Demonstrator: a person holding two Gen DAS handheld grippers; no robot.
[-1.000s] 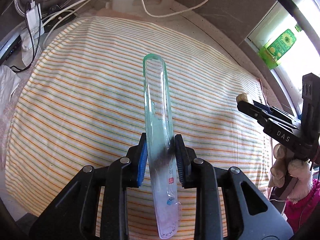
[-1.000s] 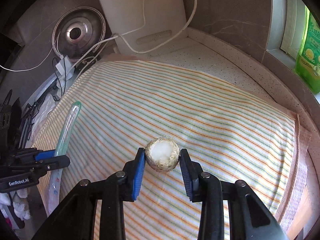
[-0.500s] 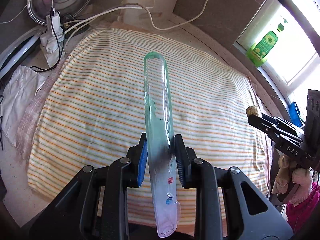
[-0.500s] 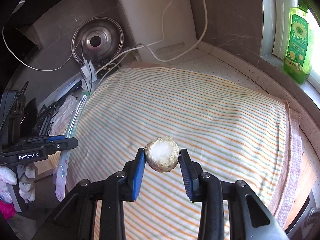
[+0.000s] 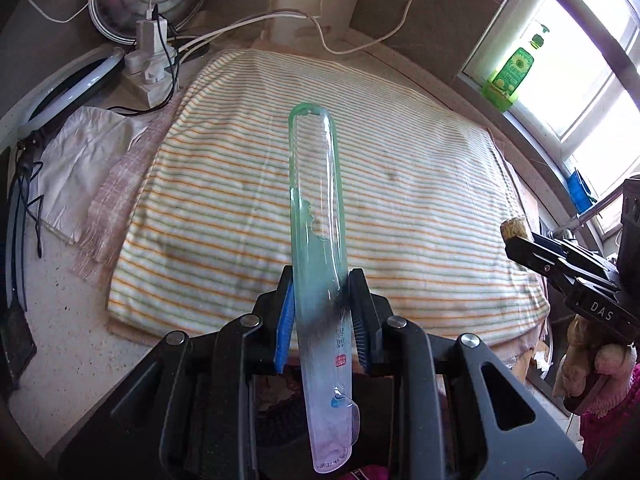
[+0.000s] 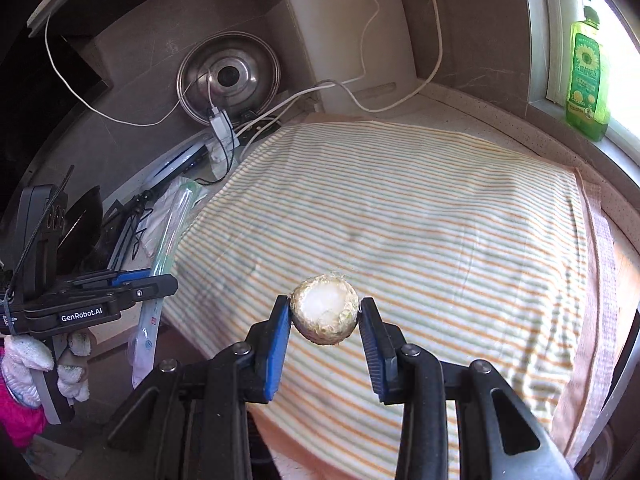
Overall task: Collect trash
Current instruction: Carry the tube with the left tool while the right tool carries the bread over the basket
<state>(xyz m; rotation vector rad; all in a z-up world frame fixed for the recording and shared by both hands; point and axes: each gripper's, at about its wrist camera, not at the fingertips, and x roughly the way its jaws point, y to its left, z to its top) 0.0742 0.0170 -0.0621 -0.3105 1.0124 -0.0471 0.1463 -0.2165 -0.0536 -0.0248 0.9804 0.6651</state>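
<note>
My left gripper (image 5: 320,312) is shut on a long clear plastic toothbrush wrapper with a green edge (image 5: 316,208), which sticks up and forward over the striped cloth (image 5: 420,208). In the right wrist view that wrapper (image 6: 168,232) and the left gripper (image 6: 160,282) show at the left edge. My right gripper (image 6: 324,320) is shut on a round pale vegetable stub with a fibrous rim (image 6: 324,314), held above the near part of the striped cloth (image 6: 440,220). The stub (image 5: 514,230) and the right gripper (image 5: 520,240) appear at the right of the left wrist view.
Metal pot lid (image 6: 228,76), white cutting board (image 6: 352,32) and white cables (image 5: 240,24) stand at the back. A green dish soap bottle (image 6: 586,68) sits on the window sill. A crumpled white cloth (image 5: 80,160) and a charger plug (image 5: 150,48) lie left of the striped cloth.
Both grippers have drawn back from the striped cloth toward its near edge and risen a little, each keeping its hold. More of the counter and the cloth's front edge shows now.
</note>
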